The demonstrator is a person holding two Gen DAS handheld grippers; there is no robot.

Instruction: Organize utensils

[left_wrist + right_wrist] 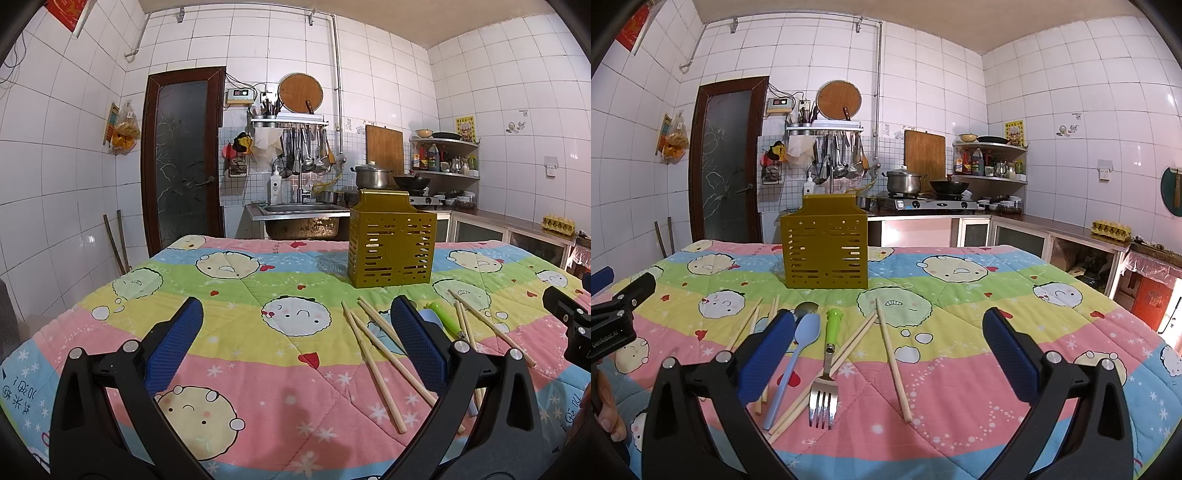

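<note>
Both tools stood wide open and held nothing: the left tool (295, 347) hovered low over the surface (280, 413), its blue pads far apart, and the right tool (890, 350) hovered the same way, with its left pad above the scattered utensils. Beneath them the surface was covered by a quilted cloth (960, 369) in pink, yellow, green and blue bands printed with round cartoon faces. Toward the far side of that cloth stood an upright yellow-brown slotted utensil holder (825, 251), well apart from the loose pieces. Nearer the tools lay several wooden chopsticks (892, 358), some crossing one another, others partly hidden behind the right tool's left pad. Among them a fork with a green handle (827, 365) lay with its tines toward the camera and rested across a pair of chopsticks. Just beside it on the left lay a light blue spoon (792, 365), and a metal spoon (806, 308) showed only its bowl behind the blue one's tip. In the left wrist view the green handle peeked out beside the left tool's right pad.
</note>
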